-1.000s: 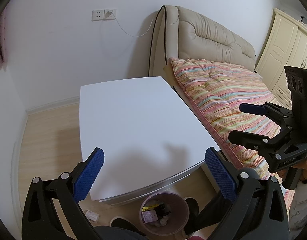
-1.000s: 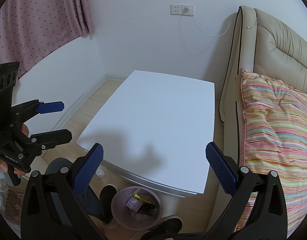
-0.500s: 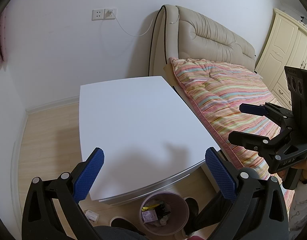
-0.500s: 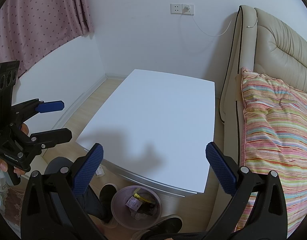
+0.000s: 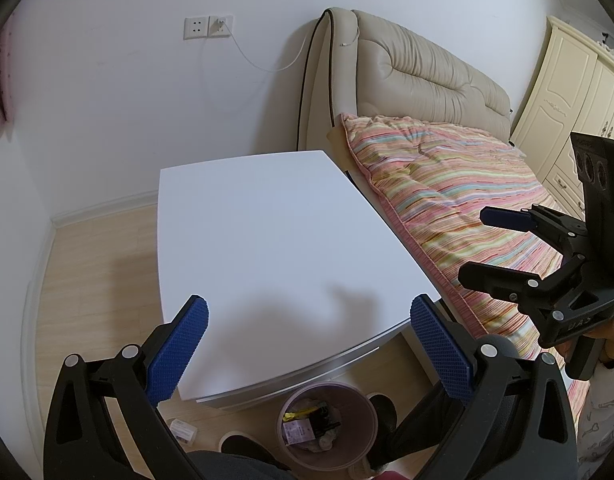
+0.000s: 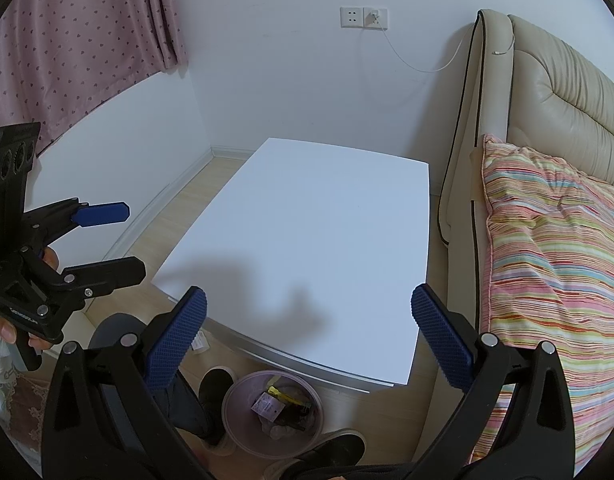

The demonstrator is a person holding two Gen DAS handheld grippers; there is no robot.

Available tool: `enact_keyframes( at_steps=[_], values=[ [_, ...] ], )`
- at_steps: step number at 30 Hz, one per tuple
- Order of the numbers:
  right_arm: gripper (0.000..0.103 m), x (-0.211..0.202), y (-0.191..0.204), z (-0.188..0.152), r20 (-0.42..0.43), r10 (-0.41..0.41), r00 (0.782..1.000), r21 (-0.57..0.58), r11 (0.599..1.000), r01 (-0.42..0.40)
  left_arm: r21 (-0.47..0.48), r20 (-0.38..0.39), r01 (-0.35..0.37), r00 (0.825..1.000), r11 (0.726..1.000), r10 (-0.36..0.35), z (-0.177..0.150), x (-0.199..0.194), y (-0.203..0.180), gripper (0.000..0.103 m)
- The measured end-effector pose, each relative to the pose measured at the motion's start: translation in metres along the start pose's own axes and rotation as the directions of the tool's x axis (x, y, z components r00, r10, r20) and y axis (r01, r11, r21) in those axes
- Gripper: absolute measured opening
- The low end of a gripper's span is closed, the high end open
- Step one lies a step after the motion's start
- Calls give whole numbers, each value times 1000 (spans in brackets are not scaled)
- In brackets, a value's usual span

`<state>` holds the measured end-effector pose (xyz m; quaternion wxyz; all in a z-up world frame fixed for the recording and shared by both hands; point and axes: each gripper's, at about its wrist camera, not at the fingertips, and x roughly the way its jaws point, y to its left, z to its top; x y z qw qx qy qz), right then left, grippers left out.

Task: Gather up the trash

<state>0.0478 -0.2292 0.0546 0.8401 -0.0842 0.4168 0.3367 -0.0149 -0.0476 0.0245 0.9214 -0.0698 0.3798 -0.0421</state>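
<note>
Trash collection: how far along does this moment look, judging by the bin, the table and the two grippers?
Done: the pink bin by the table's near edge already holds wrappers, and the white table shows nothing on top. In hand: nothing; the left gripper and right gripper are both open. Possibly left: a small packet lies on the floor under the table edge.

I see small raised letters on the black body of the right gripper (image 5: pixel 507 252) | too blurry to read | same on the left gripper (image 6: pixel 107 244) | I read no other words or numbers
</note>
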Motion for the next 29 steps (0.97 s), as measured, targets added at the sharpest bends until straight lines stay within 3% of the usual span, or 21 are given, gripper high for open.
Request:
enact_keyframes(
  at_steps=[19,29],
  values=[
    [100,0,0,0,0,0,1000,0,1000,0,4,2,2,1000,1000,-2,-1,1,-2,97],
    [100,1,-2,-1,0,0,1000,1,1000,0,16,8,-36,999,999,36,-3,3,-11,97]
  ],
)
